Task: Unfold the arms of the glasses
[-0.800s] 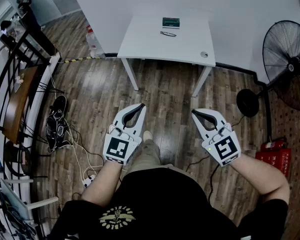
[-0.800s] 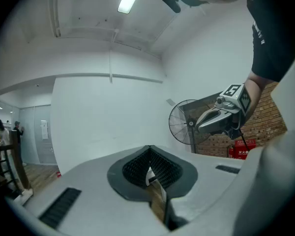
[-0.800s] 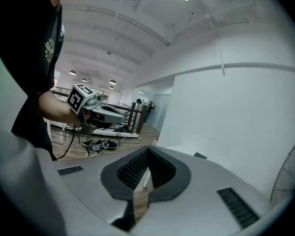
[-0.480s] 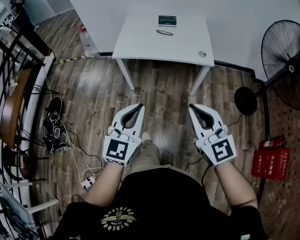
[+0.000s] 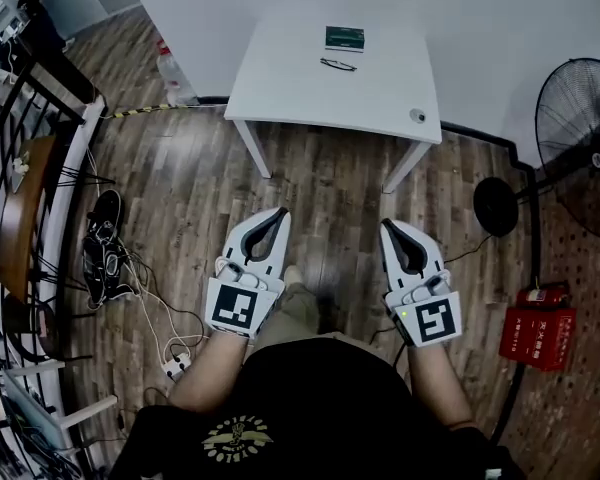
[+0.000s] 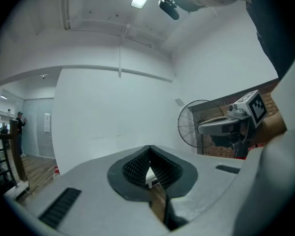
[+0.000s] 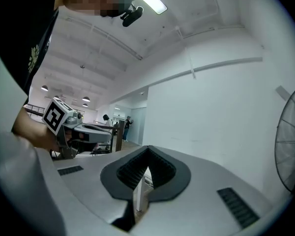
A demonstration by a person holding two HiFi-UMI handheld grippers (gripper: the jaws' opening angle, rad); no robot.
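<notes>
Glasses lying on white worktop, far ahead of both jaws. Left gripper and right gripper pointing level, jaws pressing together, holding nothing, likely because person is standing too far away to reach.

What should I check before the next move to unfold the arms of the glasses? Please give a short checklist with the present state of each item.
1. Glasses lie on the table, near the green box: ok.
2. Arms of the glasses folded: cannot tell, too small in the head view.
3. Left gripper empty: ok, jaws together, nothing between them.
4. Right gripper empty: ok, jaws together, nothing between them.
5. Grippers close to the glasses: not ok, both are over the floor, short of the table.
6. Jaws open for a grasp: not ok, both shut.
</notes>
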